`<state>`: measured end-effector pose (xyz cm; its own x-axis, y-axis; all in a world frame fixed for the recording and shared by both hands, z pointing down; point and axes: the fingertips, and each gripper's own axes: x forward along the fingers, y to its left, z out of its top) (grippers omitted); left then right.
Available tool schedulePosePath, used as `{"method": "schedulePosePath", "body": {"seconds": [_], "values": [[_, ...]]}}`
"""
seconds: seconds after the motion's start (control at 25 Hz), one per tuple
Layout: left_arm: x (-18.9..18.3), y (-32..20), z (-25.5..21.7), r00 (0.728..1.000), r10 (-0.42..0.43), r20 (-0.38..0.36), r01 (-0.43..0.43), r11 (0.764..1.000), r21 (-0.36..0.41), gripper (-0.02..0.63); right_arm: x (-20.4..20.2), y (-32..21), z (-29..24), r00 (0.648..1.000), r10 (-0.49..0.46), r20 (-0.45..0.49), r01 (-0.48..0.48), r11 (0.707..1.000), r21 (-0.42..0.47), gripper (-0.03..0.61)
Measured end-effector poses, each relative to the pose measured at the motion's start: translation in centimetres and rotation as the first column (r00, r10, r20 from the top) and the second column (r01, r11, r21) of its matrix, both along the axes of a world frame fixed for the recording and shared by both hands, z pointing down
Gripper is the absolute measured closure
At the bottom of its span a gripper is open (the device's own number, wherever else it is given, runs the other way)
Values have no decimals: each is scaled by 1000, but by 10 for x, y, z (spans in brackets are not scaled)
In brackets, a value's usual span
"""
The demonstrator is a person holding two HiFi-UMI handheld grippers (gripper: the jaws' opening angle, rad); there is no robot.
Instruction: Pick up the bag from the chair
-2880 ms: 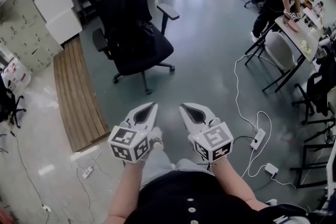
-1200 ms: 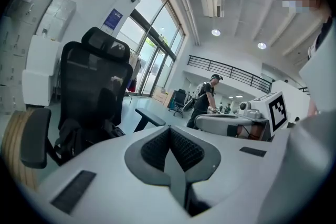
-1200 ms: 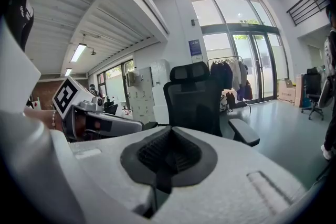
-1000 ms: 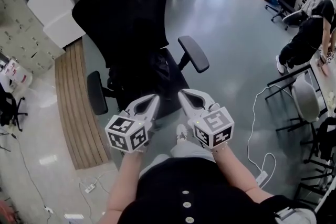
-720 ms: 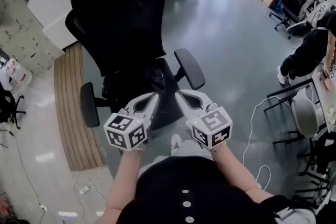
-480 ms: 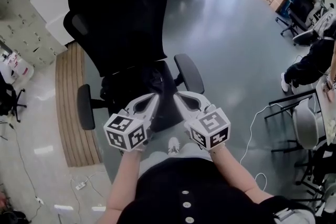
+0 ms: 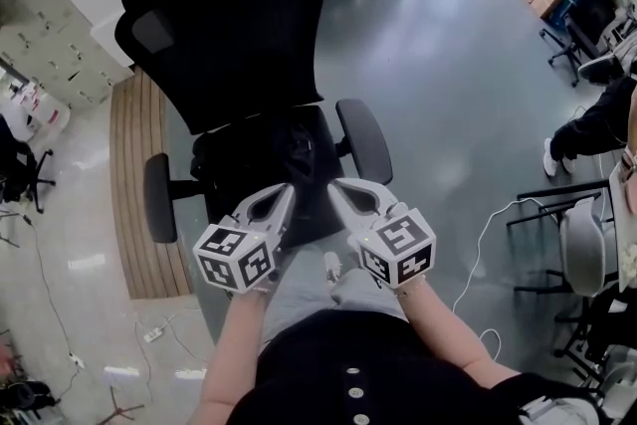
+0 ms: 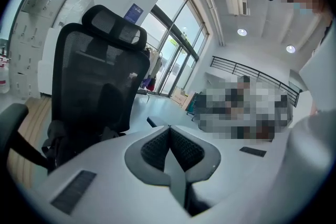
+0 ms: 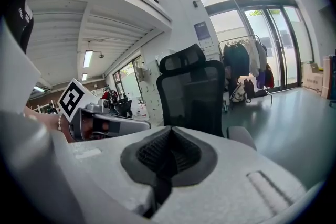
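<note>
A black mesh office chair (image 7: pixel 229 25) stands right in front of me, its back upright. On its seat lies a dark bag (image 7: pixel 264 159), hard to tell apart from the black cushion. My left gripper (image 7: pixel 287 189) and right gripper (image 7: pixel 333 186) are side by side at the seat's near edge, both shut and holding nothing. The left gripper view has the chair (image 8: pixel 94 81) to the left beyond the closed jaws. In the right gripper view the chair (image 9: pixel 191 97) stands straight ahead, with the left gripper (image 9: pixel 105 123) beside it.
A slatted wooden platform (image 7: pixel 134 184) runs along the floor left of the chair, with white cabinets (image 7: pixel 60 45) behind it. A power strip (image 7: pixel 154 333) and cables lie near my feet. A person (image 7: pixel 597 119) and desks (image 7: pixel 597 244) are far right.
The chair has come much closer and now fills the view just beyond the grippers. Both grippers stayed shut, side by side.
</note>
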<state>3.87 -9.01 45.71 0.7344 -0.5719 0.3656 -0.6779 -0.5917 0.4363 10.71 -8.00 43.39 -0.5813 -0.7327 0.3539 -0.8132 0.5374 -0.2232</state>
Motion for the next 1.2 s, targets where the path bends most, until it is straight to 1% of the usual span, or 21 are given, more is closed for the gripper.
{"method": "schedulePosePath", "body": {"seconds": [0.12, 0.28, 0.48, 0.56, 0.8, 1.0, 1.08, 1.2], "values": [[-2, -7, 3, 1000, -11, -8, 10, 1000, -12, 597, 0, -10, 6, 1000, 3, -2, -3, 1000, -16, 580], [-2, -22, 11, 1000, 1, -8, -1, 999, -37, 597, -3, -23, 14, 1000, 1, 10, -1, 999, -44, 580], [-7, -48, 28, 1000, 17, 6, -17, 997, -80, 597, -23, -34, 33, 999, -9, 47, 13, 994, -105, 580], [-14, -64, 35, 1000, 10, 8, -9, 995, -95, 597, -31, -44, 41, 999, -6, 40, 11, 993, -120, 580], [-40, -100, 58, 1000, 8, 4, -7, 988, -154, 597, -50, -84, 57, 998, 55, 28, -50, 987, -155, 580], [-43, -124, 85, 1000, -10, -11, 7, 978, -211, 597, -43, -115, 79, 994, 111, 8, -107, 974, -201, 580], [-42, -132, 96, 1000, -20, -8, 18, 975, -221, 597, -40, -123, 91, 993, 117, -4, -115, 969, -219, 580], [-53, -141, 107, 999, -52, 6, 52, 974, -219, 597, -45, -129, 102, 993, 120, -12, -120, 963, -241, 580]]}}
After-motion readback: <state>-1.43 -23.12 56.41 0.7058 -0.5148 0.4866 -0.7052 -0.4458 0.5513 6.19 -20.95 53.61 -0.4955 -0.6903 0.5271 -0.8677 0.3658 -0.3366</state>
